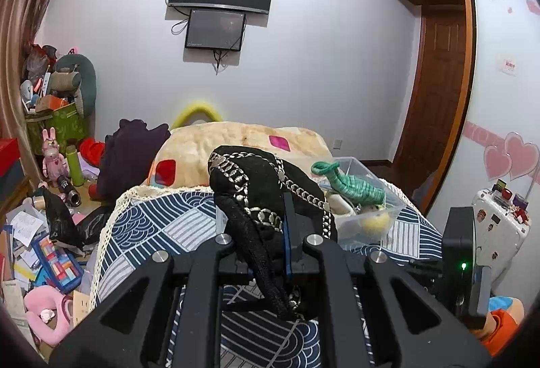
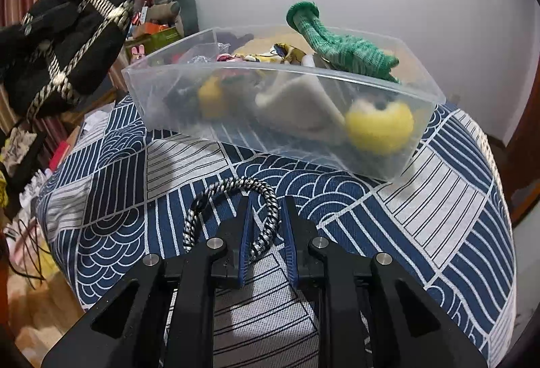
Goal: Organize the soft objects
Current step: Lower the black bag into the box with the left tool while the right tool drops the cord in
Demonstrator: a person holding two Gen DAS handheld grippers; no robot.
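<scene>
My left gripper [image 1: 256, 219] is shut on a black fabric piece with silver chain trim [image 1: 263, 185] and holds it in the air above the bed; it also shows at the left of the right wrist view [image 2: 64, 47]. A clear plastic bin [image 2: 422, 98] sits on the blue-and-white patterned cover [image 2: 405, 216]. It holds a green knitted piece [image 2: 337, 44], a yellow soft ball [image 2: 379, 125] and other soft items. My right gripper [image 2: 266, 209] is open low over the cover, with a black-and-white braided cord [image 2: 270, 219] lying between its fingers.
The bin also shows in the left wrist view [image 1: 381, 216], right of the held fabric. A beige blanket [image 1: 243, 145] lies behind it. Cluttered toys and papers [image 1: 40, 233] fill the floor at left. A white suitcase [image 1: 499, 226] stands at right. A wooden door [image 1: 435, 81] is behind.
</scene>
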